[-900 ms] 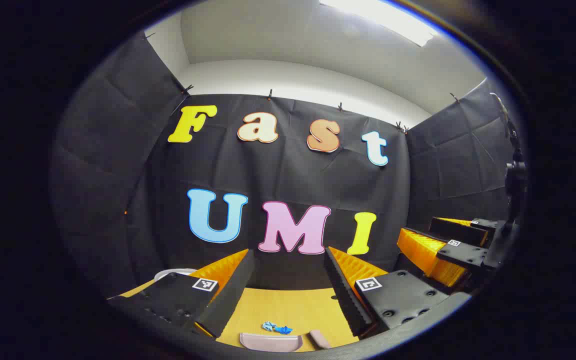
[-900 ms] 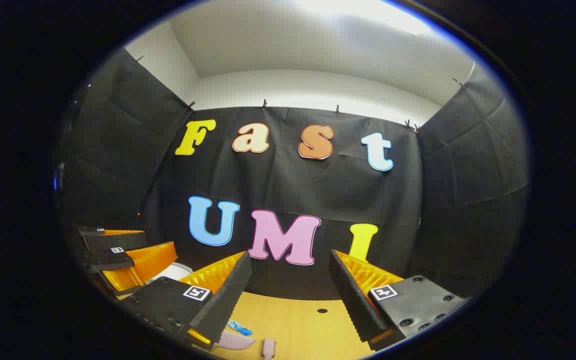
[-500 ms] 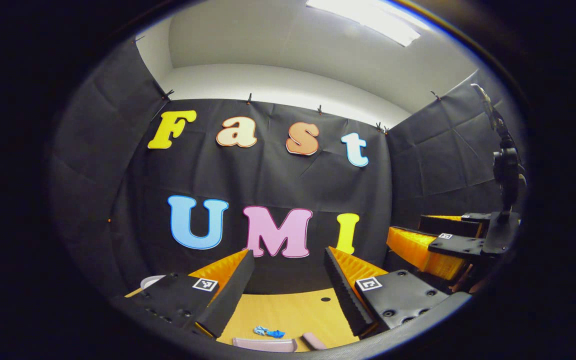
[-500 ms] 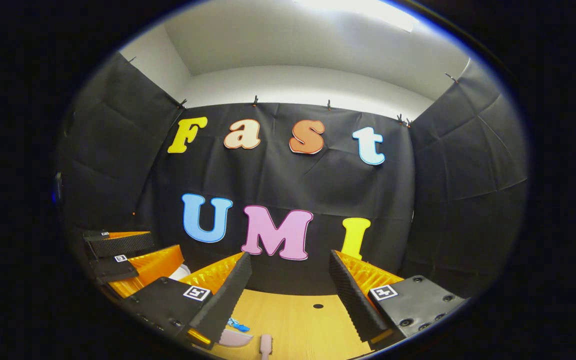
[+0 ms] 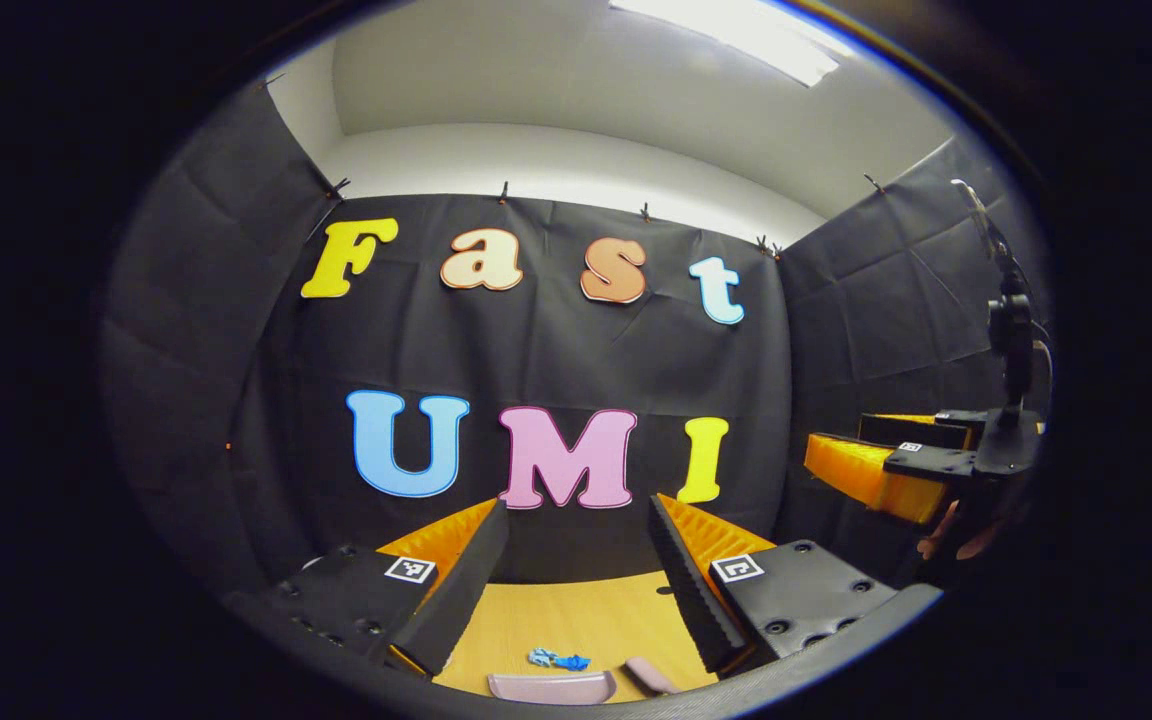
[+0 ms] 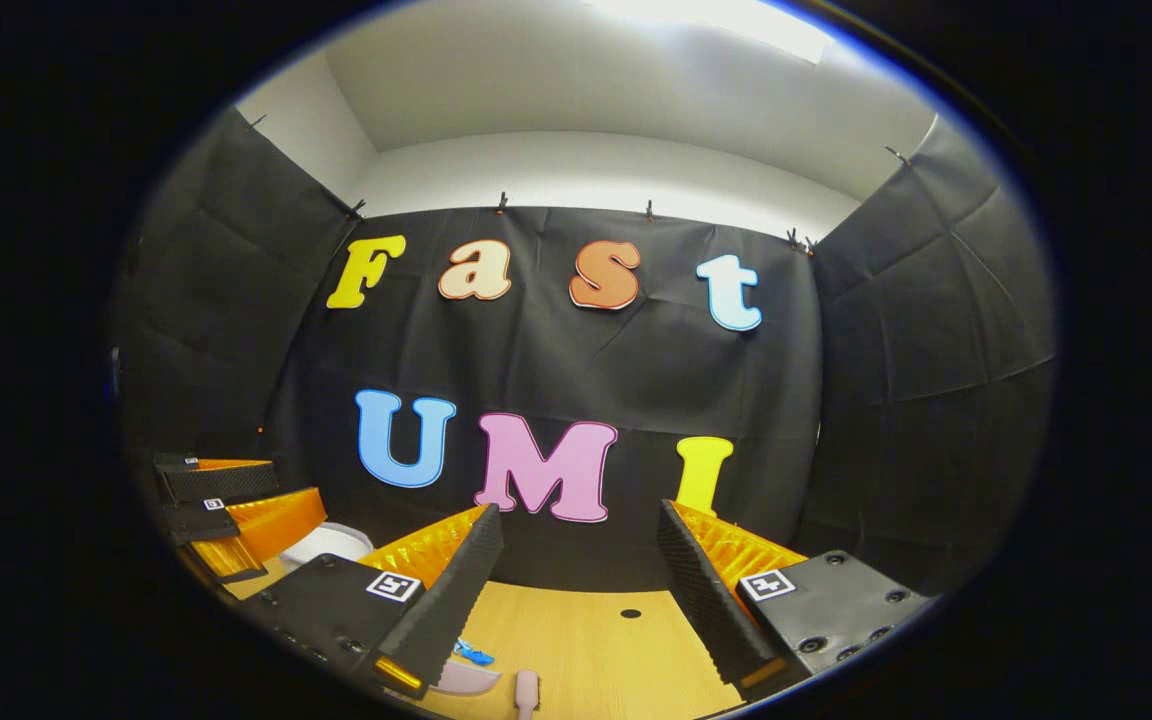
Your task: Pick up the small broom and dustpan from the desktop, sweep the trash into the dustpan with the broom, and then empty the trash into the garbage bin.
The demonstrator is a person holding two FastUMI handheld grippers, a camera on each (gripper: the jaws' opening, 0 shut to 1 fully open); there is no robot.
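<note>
My left gripper [image 5: 576, 560] hangs above the light wooden bench [image 5: 576, 615] with its two fingers spread wide apart and nothing between them. Below that gap, at the near edge of the left gripper view, lies a small crumpled scrap of blue trash [image 5: 556, 659]. Just nearer to me than the scrap is the curved pale pink plastic dustpan [image 5: 551, 687], and just to its right the end of the pale pink small broom [image 5: 648, 676]; both rest on the bench.

My right gripper [image 6: 578, 570] is likewise held wide open and empty above the bench, well apart from the left one, which shows at the left edge of the right gripper view. There the blue trash sits by my left finger [image 6: 451, 585], touching the dustpan's rim. A white round garbage bin [image 6: 326, 542] stands on the bench's far left. A small dark hole [image 6: 630, 613] marks the bench farther back.
</note>
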